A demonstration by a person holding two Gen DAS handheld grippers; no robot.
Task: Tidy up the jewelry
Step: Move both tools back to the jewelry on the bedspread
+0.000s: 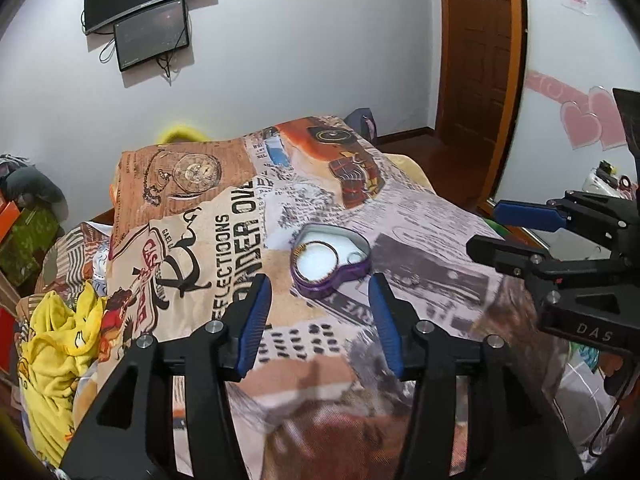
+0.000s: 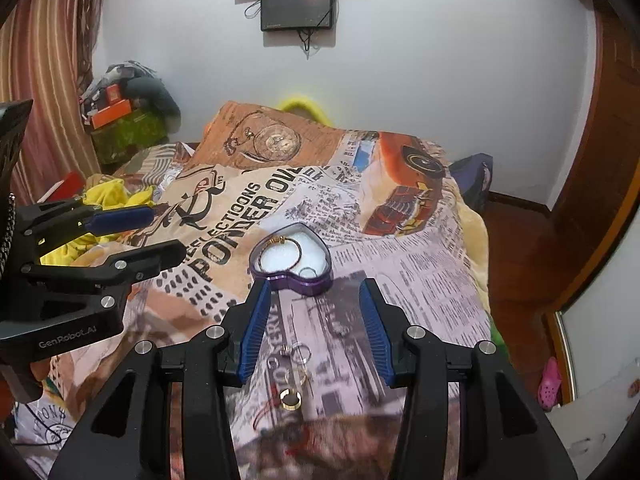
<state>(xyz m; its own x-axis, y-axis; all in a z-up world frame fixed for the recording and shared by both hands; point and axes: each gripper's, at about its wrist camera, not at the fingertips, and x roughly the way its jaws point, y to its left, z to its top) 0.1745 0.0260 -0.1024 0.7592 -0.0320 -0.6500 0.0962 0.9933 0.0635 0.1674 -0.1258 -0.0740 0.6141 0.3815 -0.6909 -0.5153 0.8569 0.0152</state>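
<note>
A purple heart-shaped box point(image 1: 332, 258) with white lining lies open on the printed bedspread point(image 1: 420, 208). Inside lie a gold bangle point(image 1: 316, 260) and a small ring point(image 1: 354, 258). My left gripper point(image 1: 320, 292) is open and empty just in front of the box. In the right wrist view the box point(image 2: 292, 260) holds the bangle point(image 2: 280, 256). My right gripper point(image 2: 316, 300) is open and empty, hovering above loose rings point(image 2: 298, 354) and a gold ring point(image 2: 290, 398) on the bedspread.
The left gripper also shows at the left of the right wrist view point(image 2: 120, 236); the right one at the right of the left wrist view point(image 1: 532, 232). Yellow cloth point(image 1: 60, 344) lies at the bed's left. A wooden door point(image 1: 476, 40) stands far right.
</note>
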